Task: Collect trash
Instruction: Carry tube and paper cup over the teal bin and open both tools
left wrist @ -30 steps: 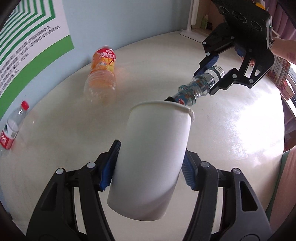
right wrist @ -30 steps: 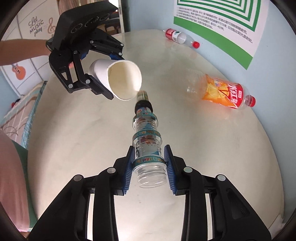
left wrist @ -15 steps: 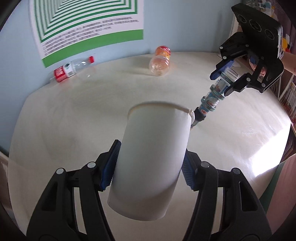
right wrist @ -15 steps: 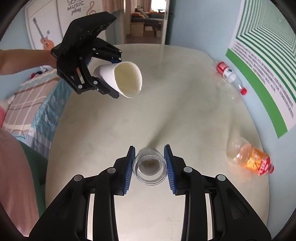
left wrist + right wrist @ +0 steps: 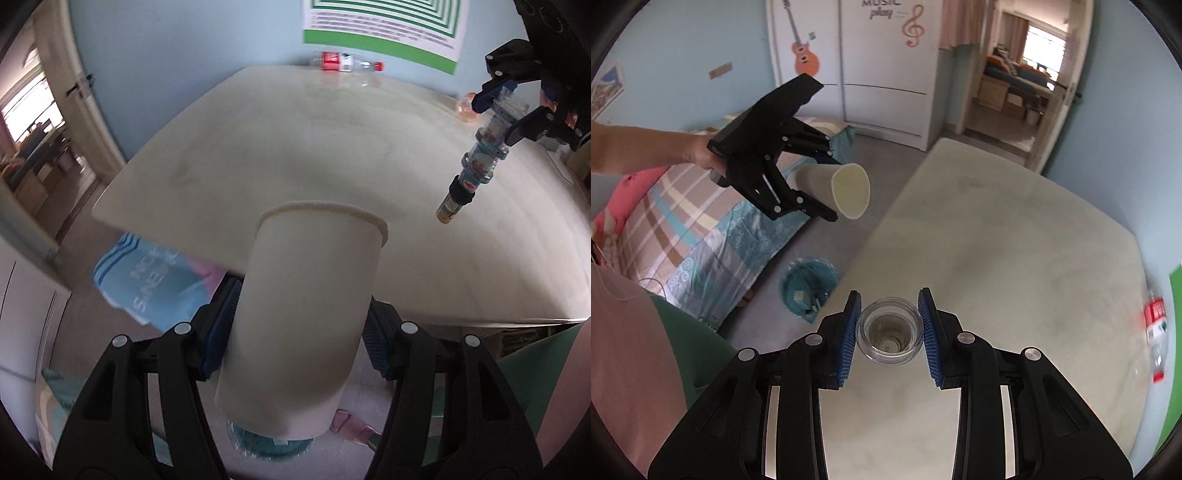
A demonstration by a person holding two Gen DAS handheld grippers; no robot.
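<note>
Carrying trash binward: left gripper point(image 5: 297, 334) jaws clamped on paper cup point(image 5: 306, 295) above the bin point(image 5: 809, 288); right gripper point(image 5: 889, 338) jaws clamped on small bottle point(image 5: 889, 332) over the counter point(image 5: 1015, 258). Risk: early release bounces off the bin's rim onto the floor.

Left gripper point(image 5: 301, 328): pitched downward, jaws clamped on a paper cup point(image 5: 306, 314). Right gripper point(image 5: 889, 332): likewise pitched downward, jaws clamped on a clear bottle point(image 5: 889, 332) (seen end-on).
</note>
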